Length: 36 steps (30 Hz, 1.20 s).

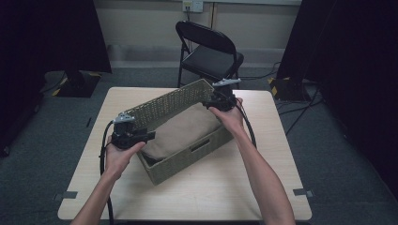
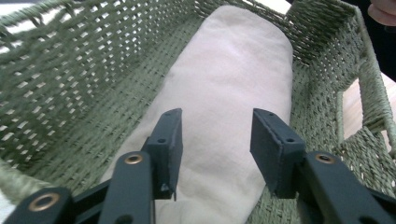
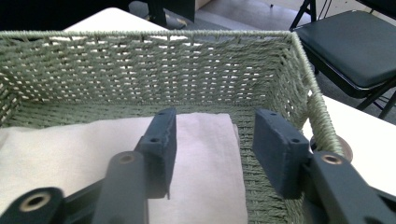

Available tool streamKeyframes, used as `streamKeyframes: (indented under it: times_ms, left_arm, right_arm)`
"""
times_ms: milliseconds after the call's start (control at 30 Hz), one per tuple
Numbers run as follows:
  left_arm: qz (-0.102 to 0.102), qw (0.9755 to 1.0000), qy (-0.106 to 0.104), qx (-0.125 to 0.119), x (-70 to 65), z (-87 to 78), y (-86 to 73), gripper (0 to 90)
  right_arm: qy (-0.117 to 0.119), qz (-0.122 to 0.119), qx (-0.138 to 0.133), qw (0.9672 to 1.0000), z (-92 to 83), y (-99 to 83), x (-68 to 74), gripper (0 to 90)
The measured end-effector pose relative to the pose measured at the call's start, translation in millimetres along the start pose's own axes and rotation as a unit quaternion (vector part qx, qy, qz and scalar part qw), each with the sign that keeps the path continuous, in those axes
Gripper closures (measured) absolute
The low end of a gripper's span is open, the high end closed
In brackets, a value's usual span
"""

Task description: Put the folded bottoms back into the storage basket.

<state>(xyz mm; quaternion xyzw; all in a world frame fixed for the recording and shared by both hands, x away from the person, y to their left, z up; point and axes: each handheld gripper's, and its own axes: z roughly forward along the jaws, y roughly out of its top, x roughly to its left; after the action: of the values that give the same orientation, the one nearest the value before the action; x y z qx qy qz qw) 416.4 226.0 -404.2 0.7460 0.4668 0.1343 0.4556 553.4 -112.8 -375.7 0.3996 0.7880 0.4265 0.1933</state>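
A green woven basket [image 1: 173, 101] lies slantwise on the light wooden table [image 1: 211, 187], with a folded beige cloth [image 1: 180, 131] inside it. My left gripper [image 1: 146, 136] is at the basket's near-left end. In the left gripper view its jaws [image 2: 217, 121] stand open over the cloth [image 2: 229, 70], with the woven wall [image 2: 70, 93] on the left. My right gripper [image 1: 212, 104] is at the far-right end. In the right gripper view it [image 3: 215, 121] is open above the cloth's edge [image 3: 70, 149], facing the basket wall [image 3: 163, 70]. Nothing is pinched in either.
A black folding chair [image 1: 211, 51] stands behind the table's far edge and appears again in the right gripper view [image 3: 355, 42]. Dark curtains hang at both sides. Cables run over the grey floor at the right. Bare tabletop lies in front of the basket.
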Motion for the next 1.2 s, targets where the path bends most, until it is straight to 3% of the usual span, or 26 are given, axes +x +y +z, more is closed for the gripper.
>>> streamKeyframes:
  times_ms: [200,500,833,967,1000,1100,1200]
  left_arm:
    - [0.009,0.9998,-0.015,-0.007,-2.9,-5.6,0.4,53.6]
    - [0.019,0.9994,-0.015,-0.026,-7.7,-26.4,4.5,48.6]
    - [-0.002,0.9994,0.012,-0.031,-3.7,-42.6,-12.3,39.2]
    - [-0.003,0.9987,0.032,-0.039,0.1,-48.0,-14.6,36.6]
    - [-0.015,0.9981,0.041,-0.043,3.6,-49.8,-14.4,34.1]
    - [-0.021,0.9972,0.055,-0.045,6.7,-50.5,-15.3,31.9]
    - [-0.034,0.9966,0.068,-0.031,12.9,-44.1,-21.2,30.8]
  right_arm:
    - [0.010,0.009,-0.017,0.9998,-10.5,-1.3,-4.5,42.8]
    - [0.020,0.001,-0.035,0.9992,-32.4,-7.6,-17.6,38.0]
    - [-0.007,0.011,-0.033,0.9994,-56.1,-29.8,-42.4,42.6]
    - [-0.018,0.022,-0.030,0.9992,-58.2,-38.4,-53.8,43.8]
    - [-0.021,0.028,-0.023,0.9991,-57.3,-44.3,-60.2,45.2]
    - [-0.025,0.036,-0.012,0.9990,-53.5,-53.6,-66.5,47.5]
    - [-0.024,0.037,0.002,0.9990,-47.9,-62.8,-70.9,51.3]
